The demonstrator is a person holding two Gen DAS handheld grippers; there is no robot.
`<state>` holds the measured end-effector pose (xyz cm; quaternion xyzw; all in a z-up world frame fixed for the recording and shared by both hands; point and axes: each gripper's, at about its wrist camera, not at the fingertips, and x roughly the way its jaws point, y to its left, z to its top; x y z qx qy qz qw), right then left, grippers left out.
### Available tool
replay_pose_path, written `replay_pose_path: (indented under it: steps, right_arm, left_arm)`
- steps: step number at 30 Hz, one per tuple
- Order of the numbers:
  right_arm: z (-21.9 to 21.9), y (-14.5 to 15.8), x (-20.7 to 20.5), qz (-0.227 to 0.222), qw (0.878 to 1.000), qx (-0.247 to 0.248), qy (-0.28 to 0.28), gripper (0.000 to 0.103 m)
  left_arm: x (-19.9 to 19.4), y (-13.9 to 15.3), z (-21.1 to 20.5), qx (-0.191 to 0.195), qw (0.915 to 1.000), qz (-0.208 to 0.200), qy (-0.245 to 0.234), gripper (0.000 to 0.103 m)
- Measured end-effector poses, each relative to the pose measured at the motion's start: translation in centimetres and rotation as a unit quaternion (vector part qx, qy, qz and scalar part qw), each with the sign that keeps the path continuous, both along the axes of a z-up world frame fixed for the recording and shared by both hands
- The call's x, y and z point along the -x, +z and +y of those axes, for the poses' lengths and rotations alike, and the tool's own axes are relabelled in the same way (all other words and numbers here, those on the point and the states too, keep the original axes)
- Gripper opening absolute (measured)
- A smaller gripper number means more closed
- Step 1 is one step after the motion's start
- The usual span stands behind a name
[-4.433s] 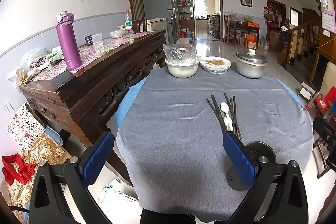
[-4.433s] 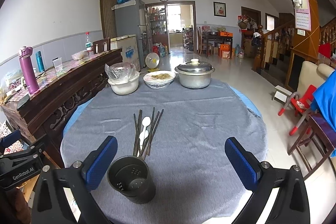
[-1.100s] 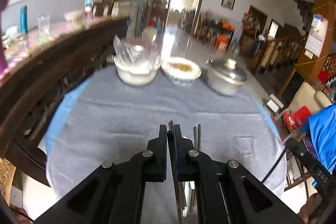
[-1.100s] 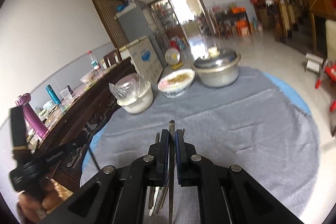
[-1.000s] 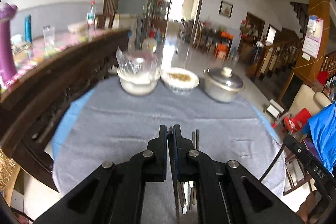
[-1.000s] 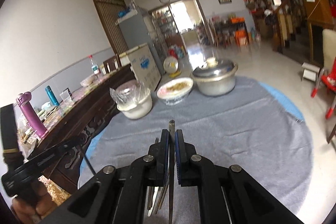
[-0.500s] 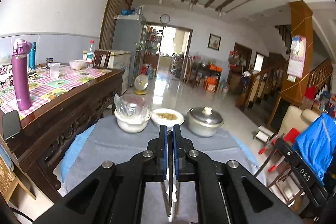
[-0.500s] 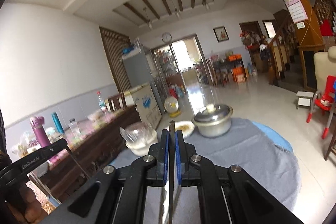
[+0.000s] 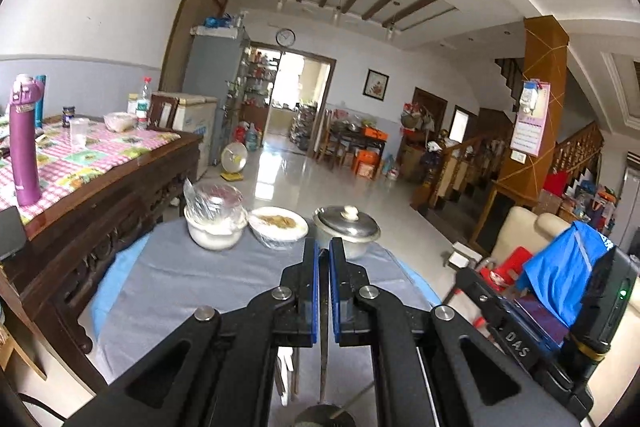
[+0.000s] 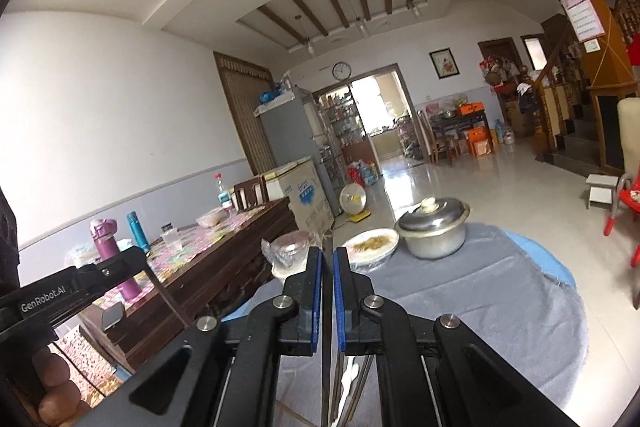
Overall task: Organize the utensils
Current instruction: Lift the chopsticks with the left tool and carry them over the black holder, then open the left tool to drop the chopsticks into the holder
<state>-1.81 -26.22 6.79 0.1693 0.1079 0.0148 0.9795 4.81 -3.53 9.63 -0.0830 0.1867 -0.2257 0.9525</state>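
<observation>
My left gripper [image 9: 324,259] is shut on a dark chopstick [image 9: 323,355] that hangs down toward the rim of the dark utensil holder [image 9: 324,417] at the bottom edge. My right gripper [image 10: 327,263] is shut on another dark chopstick [image 10: 327,367], held upright and raised above the table. The remaining chopsticks and a white spoon [image 10: 350,375] lie on the grey tablecloth [image 10: 500,307] below the fingers; they also show in the left wrist view [image 9: 286,371]. The other hand-held gripper shows at the right of the left wrist view [image 9: 520,327] and at the left of the right wrist view [image 10: 72,295].
At the far side of the table stand a white bowl under plastic [image 9: 214,223], a covered dish of food [image 9: 278,227] and a lidded steel pot [image 9: 346,227]. A carved wooden sideboard [image 9: 100,195] with a purple flask [image 9: 24,143] runs along the left. Chairs stand at the right.
Both grippers, each shut on a chopstick, have risen and tilted up, so the room and ceiling fill more of the views. The utensil holder's rim now shows under the left chopstick.
</observation>
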Motion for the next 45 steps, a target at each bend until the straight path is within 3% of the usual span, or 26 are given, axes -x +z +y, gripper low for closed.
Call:
replay_pose_path:
  steps: [12, 20, 30, 31, 33, 35, 39, 41, 45]
  right_arm:
    - [1.0, -4.6, -0.7, 0.071, 0.997, 0.012, 0.018, 0.007]
    - [1.4, -6.1, -1.1, 0.1, 0.995, 0.015, 0.022, 0.007]
    - [1.8, -7.3, -1.6, 0.127, 0.991, 0.006, 0.028, 0.009]
    - [1.7, -7.3, -1.6, 0.129, 0.991, 0.004, 0.029, 0.009]
    - [1.7, -7.2, -1.6, 0.13, 0.991, -0.002, 0.032, 0.009]
    - [1.4, -7.1, -1.3, 0.125, 0.992, -0.008, 0.028, 0.009]
    - [0.7, -6.7, -0.9, 0.113, 0.993, -0.027, 0.026, 0.015]
    - [0.4, -6.6, -0.8, 0.109, 0.993, -0.033, 0.022, 0.019]
    - [0.1, -6.7, -0.9, 0.111, 0.993, -0.04, 0.018, 0.022]
  left_arm:
    - [-0.8, -5.1, -1.1, -0.037, 0.9957, 0.085, -0.001, 0.005]
    - [-1.5, -7.8, -1.1, -0.052, 0.9902, 0.13, 0.002, 0.005]
    - [-1.3, -8.0, -0.9, -0.067, 0.9896, 0.127, 0.003, 0.006]
    - [-1.4, -8.1, -1.0, -0.066, 0.9893, 0.13, 0.001, 0.008]
    - [-1.4, -8.1, -0.9, -0.063, 0.9895, 0.13, 0.0, 0.026]
    - [-1.1, -7.8, -0.9, -0.069, 0.9907, 0.116, 0.016, 0.057]
    - [-0.2, -6.8, -0.8, -0.093, 0.9917, 0.076, 0.045, 0.063]
    - [-0.1, -6.6, -0.7, -0.106, 0.9903, 0.064, 0.062, 0.07]
    - [-0.2, -6.5, -0.3, -0.135, 0.9842, 0.05, 0.103, 0.074]
